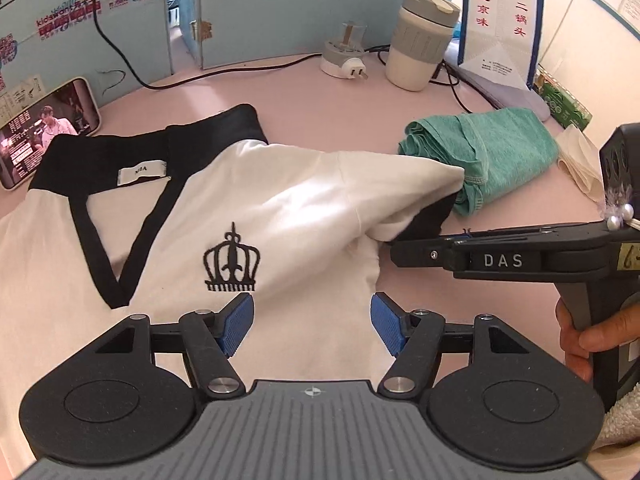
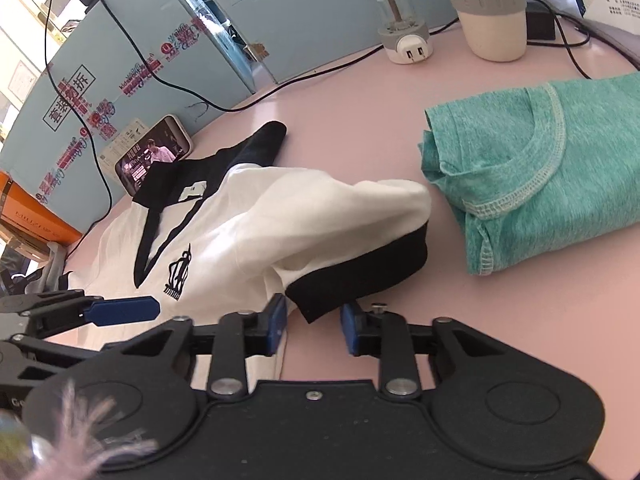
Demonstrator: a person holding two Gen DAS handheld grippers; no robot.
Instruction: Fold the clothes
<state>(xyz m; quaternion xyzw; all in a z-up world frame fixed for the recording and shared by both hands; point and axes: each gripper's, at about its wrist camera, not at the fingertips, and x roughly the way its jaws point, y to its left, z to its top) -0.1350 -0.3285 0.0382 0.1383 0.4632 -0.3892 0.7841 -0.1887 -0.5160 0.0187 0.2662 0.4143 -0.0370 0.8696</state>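
A white shirt with a black V-neck collar and a black crown print lies spread on the pink table, and everything else sits around it. Its black-cuffed sleeve is folded over toward the chest and rises off the table. The right gripper reaches in at that cuff from the near side; its blue pads stand close on either side of the black hem, though whether they actually press the cloth cannot be made out, since the cuff edge hides the gap. The left gripper hovers over the shirt's body just below the crown print, its blue fingers apart with only flat white fabric beneath them and nothing clamped. To the far right of the shirt, just past the raised sleeve, rests a folded teal garment. Behind the shirt stand a lidded cream tumbler and a small white plug-in device, with a black cable trailing along the blue printed partition. At the shirt's far left corner a phone leans with its screen lit. A hand grips the right tool's handle.
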